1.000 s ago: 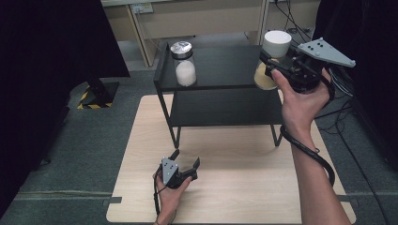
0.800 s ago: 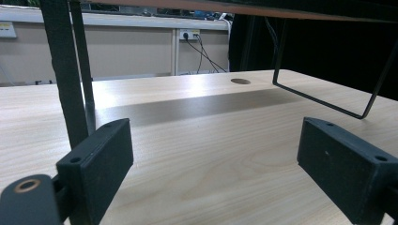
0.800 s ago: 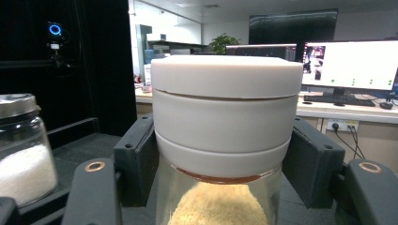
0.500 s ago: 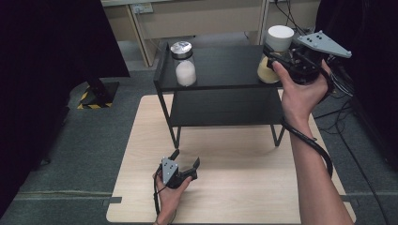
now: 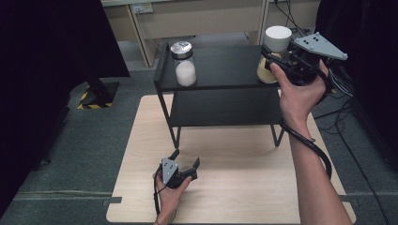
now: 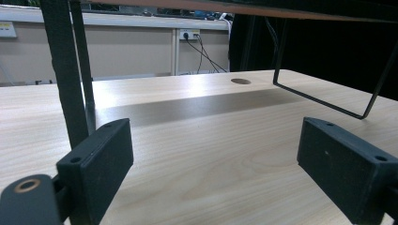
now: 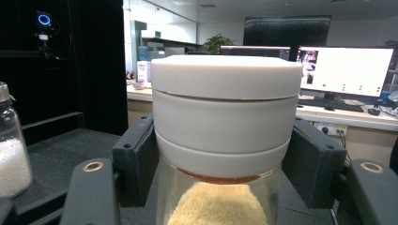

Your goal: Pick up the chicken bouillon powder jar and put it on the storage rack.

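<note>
The right gripper (image 5: pixel 277 63) is clamped on the jar (image 7: pixel 225 140) just under its white lid, at two o'clock on the shelf (image 5: pixel 220 70), a grip suited to lifting. The left gripper (image 5: pixel 184 164) rests spread and empty on the table (image 5: pixel 234 187) at seven o'clock, out of the way.

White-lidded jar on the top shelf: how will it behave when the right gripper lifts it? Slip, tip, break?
The jar looks like clear glass, so probably rigid but breakable and slick. The right gripper has its jaws at the wide white lid, which may give better purchase. The yellow grain sits low, so it is likely bottom-heavy and steady, though loose grain could shift if tilted.
</note>
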The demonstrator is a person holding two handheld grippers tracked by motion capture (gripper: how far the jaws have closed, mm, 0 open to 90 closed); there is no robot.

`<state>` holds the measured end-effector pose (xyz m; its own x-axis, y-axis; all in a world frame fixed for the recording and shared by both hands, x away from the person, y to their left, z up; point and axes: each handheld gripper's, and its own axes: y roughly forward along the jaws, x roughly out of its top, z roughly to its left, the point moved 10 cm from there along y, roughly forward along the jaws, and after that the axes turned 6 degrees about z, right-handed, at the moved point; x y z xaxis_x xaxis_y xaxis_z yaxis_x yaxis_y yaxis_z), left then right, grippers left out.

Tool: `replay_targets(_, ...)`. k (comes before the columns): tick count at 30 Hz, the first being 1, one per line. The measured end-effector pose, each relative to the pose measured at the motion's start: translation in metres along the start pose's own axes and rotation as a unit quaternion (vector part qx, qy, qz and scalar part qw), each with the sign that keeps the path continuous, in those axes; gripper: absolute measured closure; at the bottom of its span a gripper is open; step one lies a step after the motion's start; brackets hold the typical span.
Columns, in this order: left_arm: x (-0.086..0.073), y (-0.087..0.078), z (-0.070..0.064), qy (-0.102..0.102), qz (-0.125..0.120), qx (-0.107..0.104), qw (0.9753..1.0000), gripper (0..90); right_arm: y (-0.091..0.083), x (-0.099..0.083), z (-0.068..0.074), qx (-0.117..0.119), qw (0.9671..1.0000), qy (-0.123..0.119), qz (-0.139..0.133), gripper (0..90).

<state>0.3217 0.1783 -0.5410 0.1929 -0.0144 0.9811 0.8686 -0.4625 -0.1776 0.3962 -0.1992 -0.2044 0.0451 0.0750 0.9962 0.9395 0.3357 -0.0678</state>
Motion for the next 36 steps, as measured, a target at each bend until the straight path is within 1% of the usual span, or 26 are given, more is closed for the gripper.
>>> replay_targets(5,0.000,0.000,0.000,0.000,0.000,0.000,1.0000,10.2,-0.001,0.000,-0.001,0.001,1.0000,0.003,0.001,30.3)
replay_targets(7,0.000,0.000,0.000,0.001,0.000,0.000,1.0000,10.2,-0.001,0.000,-0.002,0.006,0.9999,0.006,0.008,24.7)
replay_targets(10,0.000,0.000,0.000,0.000,0.000,0.000,1.0000,10.2,-0.002,-0.001,-0.003,0.014,0.9998,0.014,0.010,18.1)
replay_targets(13,0.000,0.000,0.000,0.000,0.000,0.000,1.0000,10.2,-0.004,-0.003,-0.005,0.019,0.9996,0.019,0.007,13.2)
replay_targets(15,0.000,0.000,0.000,0.002,0.001,0.000,1.0000,10.2,-0.007,-0.003,-0.007,0.022,0.9996,0.017,0.011,10.8)
replay_targets(21,0.000,0.000,-0.001,0.002,0.001,0.001,1.0000,10.2,-0.016,-0.008,-0.011,0.035,0.9993,0.009,0.011,9.0)
replay_targets(24,0.000,0.000,-0.001,0.003,0.001,0.001,1.0000,10.2,-0.021,-0.011,-0.013,0.041,0.9990,0.012,0.008,8.5)
replay_targets(29,0.000,0.000,-0.001,0.004,0.002,0.001,1.0000,10.2,-0.027,-0.014,-0.014,0.051,0.9987,0.009,0.006,8.1)
replay_targets(31,0.000,0.000,-0.001,0.003,0.001,0.001,1.0000,10.2,-0.029,-0.016,-0.014,0.052,0.9986,0.008,0.006,7.9)
replay_targets(36,0.000,0.000,-0.001,0.003,0.001,0.001,1.0000,10.2,-0.034,-0.021,-0.014,0.064,0.9979,0.012,-0.001,7.5)
